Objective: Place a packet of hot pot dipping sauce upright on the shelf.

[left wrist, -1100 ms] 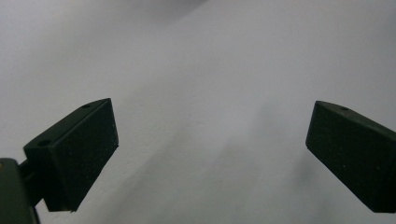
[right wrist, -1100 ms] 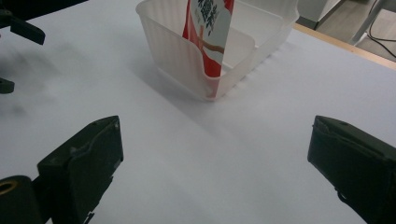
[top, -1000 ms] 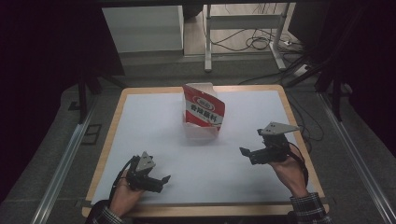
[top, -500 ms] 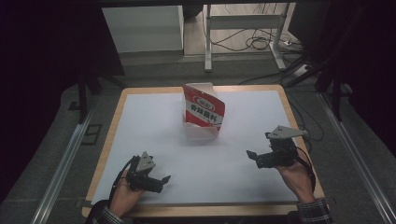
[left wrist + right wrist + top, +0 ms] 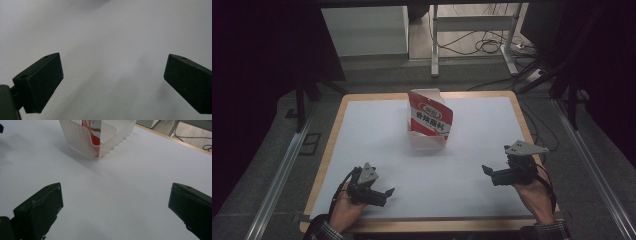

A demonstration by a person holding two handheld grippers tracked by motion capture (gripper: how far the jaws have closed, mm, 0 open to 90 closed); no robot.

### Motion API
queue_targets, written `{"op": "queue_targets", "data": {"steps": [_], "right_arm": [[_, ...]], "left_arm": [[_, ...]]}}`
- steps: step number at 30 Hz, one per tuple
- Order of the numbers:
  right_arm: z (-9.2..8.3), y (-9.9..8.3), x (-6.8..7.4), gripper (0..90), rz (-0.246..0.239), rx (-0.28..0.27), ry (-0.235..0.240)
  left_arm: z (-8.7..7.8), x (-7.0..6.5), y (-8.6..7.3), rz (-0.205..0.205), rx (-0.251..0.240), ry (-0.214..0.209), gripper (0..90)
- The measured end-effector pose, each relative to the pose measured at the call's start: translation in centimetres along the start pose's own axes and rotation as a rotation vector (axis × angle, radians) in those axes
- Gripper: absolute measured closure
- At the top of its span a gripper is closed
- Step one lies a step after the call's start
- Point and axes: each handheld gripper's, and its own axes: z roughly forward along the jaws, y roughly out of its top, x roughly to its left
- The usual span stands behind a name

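Resting low, both claws agape.

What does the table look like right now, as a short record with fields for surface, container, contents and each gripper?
surface: white table top with a wooden rim
container: translucent ribbed bin, toward the far middle of the table
contents: red and white packet standing tilted in the bin
left gripper: jaws wide apart, nothing between them, near the table's front left
right gripper: jaws wide apart, nothing between them, near the front right
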Motion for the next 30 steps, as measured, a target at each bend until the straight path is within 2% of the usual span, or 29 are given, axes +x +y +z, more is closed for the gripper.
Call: {"op": "queue_targets", "data": {"steps": [14,30], "right_arm": [[-1.5,-2.3,-0.4,0.0,0.026,-0.016,-0.034],[-2.7,-4.6,-1.4,0.0,0.046,-0.02,-0.109]], "left_arm": [[0.0,0.0,0.0,0.003,0.003,-0.001,2.3],[0.0,0.0,0.0,0.003,0.003,0.001,2.3]]}}
